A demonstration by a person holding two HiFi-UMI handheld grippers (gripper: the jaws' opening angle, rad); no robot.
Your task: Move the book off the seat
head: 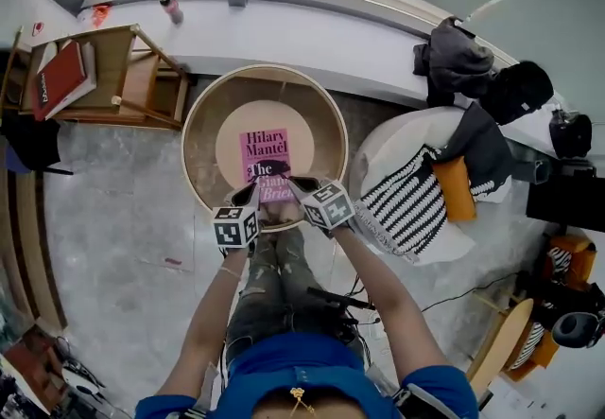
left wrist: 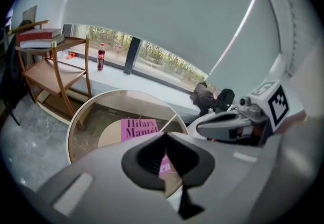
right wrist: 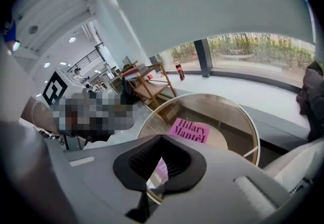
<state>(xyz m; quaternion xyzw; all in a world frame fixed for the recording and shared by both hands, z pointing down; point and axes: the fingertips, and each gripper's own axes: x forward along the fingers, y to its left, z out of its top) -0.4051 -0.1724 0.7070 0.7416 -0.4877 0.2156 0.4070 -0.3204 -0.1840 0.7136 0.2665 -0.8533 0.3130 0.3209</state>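
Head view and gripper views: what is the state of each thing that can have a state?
pink book, closed, lying flat on the round seat.
left gripper, jaws together.
right gripper, jaws together.
red bottle, upright on the sill.
red book, closed, flat on the wooden shelf.

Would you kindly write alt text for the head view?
A pink book lies on a round table, seen from above. The person's left gripper and right gripper, both shut, hang over its near edge. A wooden shelf stands left, a white armchair right.
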